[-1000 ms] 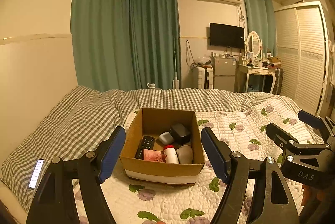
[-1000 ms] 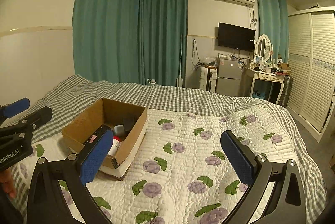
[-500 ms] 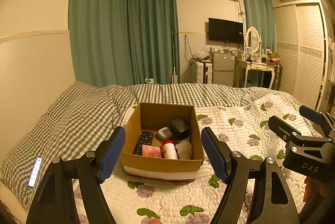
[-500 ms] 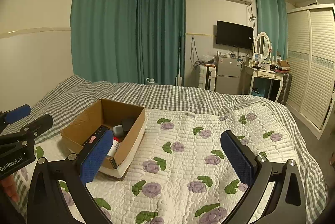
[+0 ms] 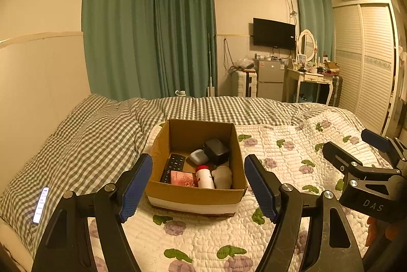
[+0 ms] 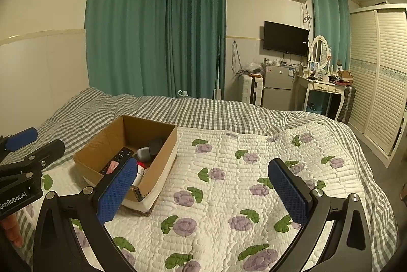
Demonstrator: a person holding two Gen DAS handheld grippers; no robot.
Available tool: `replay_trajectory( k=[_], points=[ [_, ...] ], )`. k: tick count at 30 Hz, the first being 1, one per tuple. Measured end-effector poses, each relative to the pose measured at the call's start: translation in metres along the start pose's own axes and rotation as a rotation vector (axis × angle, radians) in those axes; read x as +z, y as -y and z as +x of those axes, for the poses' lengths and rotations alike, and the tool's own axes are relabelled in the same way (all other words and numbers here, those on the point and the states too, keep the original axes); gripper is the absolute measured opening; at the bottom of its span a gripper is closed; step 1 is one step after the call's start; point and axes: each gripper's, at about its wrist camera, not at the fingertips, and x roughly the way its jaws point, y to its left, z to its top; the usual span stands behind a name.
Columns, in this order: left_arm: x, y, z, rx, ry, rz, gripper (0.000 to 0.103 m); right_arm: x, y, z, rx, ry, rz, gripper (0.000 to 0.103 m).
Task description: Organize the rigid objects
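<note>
An open cardboard box (image 5: 195,194) sits on the flowered quilt; it also shows in the right wrist view (image 6: 162,162). Inside lie a black remote (image 5: 173,166), a pink card (image 5: 183,178), a white bottle with a red cap (image 5: 204,176), a white cup (image 5: 222,176), a white earbud case (image 5: 199,156) and a black case (image 5: 216,150). My left gripper (image 5: 198,185) is open and empty, held just in front of the box. My right gripper (image 6: 203,189) is open and empty over the quilt, right of the box; it also shows in the left wrist view (image 5: 356,155).
A lit phone (image 5: 40,204) lies on the checked duvet (image 5: 89,139) at the left. The flowered quilt (image 6: 241,170) stretches to the right. A wardrobe (image 6: 381,81), a dressing table (image 6: 323,86) and a small fridge (image 6: 277,86) stand beyond the bed.
Both views have tilted slightly upward, so the box sits a little lower in them. Both grippers stay open and empty.
</note>
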Motion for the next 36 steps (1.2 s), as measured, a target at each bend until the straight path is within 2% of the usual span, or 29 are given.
replay_trajectory(
  k=[36],
  points=[
    [-0.0069, 0.0004, 0.0009, -0.001, -0.009, -0.004, 0.077, -0.0019, -0.0015, 0.0027, -0.009, -0.020, 0.017, 0.103]
  ],
)
